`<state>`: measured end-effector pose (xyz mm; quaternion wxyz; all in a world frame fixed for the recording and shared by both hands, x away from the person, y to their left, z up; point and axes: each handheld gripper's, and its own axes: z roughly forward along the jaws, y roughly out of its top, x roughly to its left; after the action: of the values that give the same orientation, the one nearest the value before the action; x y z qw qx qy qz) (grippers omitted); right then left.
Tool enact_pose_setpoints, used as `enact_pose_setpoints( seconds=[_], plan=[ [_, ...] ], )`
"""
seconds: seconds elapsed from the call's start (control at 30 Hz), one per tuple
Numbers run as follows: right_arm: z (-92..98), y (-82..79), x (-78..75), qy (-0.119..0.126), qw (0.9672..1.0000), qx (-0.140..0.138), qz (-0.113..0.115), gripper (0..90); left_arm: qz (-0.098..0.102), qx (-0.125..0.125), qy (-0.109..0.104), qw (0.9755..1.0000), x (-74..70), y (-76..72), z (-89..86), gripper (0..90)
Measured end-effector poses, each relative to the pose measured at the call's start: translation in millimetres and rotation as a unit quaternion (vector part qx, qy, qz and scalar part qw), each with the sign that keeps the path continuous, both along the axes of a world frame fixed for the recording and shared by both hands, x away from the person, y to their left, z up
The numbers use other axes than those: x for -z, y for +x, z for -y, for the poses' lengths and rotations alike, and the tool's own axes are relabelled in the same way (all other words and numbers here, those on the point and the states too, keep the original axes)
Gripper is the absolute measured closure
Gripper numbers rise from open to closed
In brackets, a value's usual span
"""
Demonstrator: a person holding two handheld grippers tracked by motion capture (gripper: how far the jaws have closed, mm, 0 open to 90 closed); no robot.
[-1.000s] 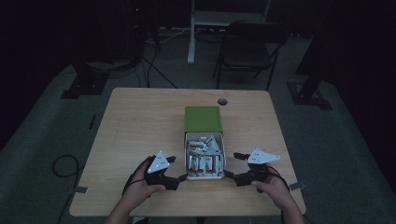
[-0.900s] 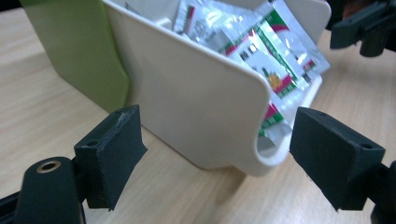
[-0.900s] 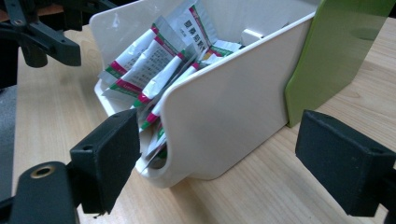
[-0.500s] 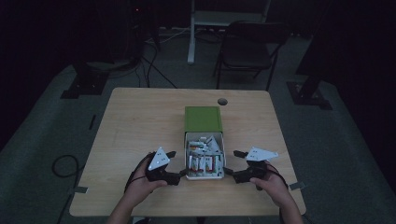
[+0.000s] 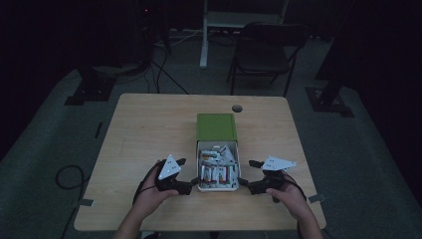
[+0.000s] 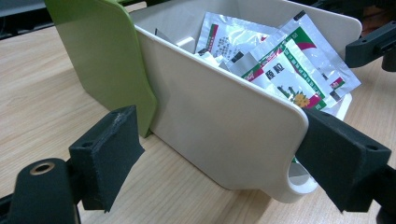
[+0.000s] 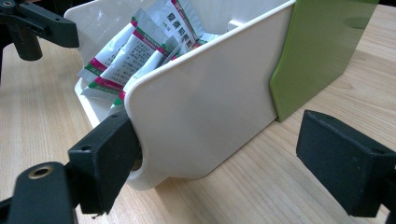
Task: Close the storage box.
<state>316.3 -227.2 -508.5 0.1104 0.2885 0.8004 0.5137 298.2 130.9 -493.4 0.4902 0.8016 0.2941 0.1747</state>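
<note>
A white drawer (image 5: pixel 218 187) stands pulled out toward the person from a green box (image 5: pixel 215 127) at the middle of the wooden table (image 5: pixel 139 134). The box lies at 12 o'clock from the drawer, which is still partly inside it. The drawer holds a loose heap of foil sachets (image 5: pixel 217 162) printed in red, green and white; in the left gripper view they (image 6: pixel 280 60) lean up above the drawer's side wall (image 6: pixel 219 126).

The drawer's front edge sits near the table's near edge, with a strip of bare wood between. Bare tabletop spreads wide at 9 o'clock and narrower at 3 o'clock. A round cable hole (image 5: pixel 237 108) lies at 12 o'clock beyond the box, near the far edge. Past the table stands a dark folding chair (image 5: pixel 266 50).

The left gripper (image 5: pixel 186 174) is at 9 o'clock of the drawer's front corner, held in the person's left hand (image 5: pixel 149 191). Its jaws stand wide apart, and one pad (image 6: pixel 343 161) lies against the drawer's rounded front corner while the other hangs clear beside the side wall.

The right gripper (image 5: pixel 249 172) is at 3 o'clock, in the right hand (image 5: pixel 291 191). Its jaws are also spread wide, with one pad (image 7: pixel 105 161) touching the drawer's front corner (image 7: pixel 149 168) and the other free over the wood near the green box (image 7: pixel 322 51).
</note>
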Motion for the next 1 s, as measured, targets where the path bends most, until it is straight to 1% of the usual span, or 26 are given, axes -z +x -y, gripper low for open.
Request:
enact_pose_setpoints(
  seconds=[0.17,0.37,0.57,0.8,1.0],
  plan=[
    [0.0,1.5,0.3,0.001,1.0000,0.001,-0.003,13.0,-0.002,-0.001,-0.002,1.0000,0.3,2.2,-0.5,15.8],
    [-1.0,3.3,0.3,0.000,1.0000,-0.004,-0.003,13.2,0.001,0.000,0.004,1.0000,-0.7,4.4,-1.7,15.8],
    [-2.7,6.0,0.0,-0.001,1.0000,-0.001,-0.005,13.2,0.002,-0.007,0.004,1.0000,-0.8,7.6,-2.1,15.8],
    [-2.9,8.3,-0.1,-0.002,1.0000,0.001,-0.007,13.1,0.000,-0.007,0.004,1.0000,-1.0,11.1,-1.8,15.8],
    [-2.3,11.6,0.9,0.004,0.9999,0.006,-0.012,13.2,-0.002,-0.005,0.007,1.0000,-1.7,15.0,-1.5,15.8]
  ],
)
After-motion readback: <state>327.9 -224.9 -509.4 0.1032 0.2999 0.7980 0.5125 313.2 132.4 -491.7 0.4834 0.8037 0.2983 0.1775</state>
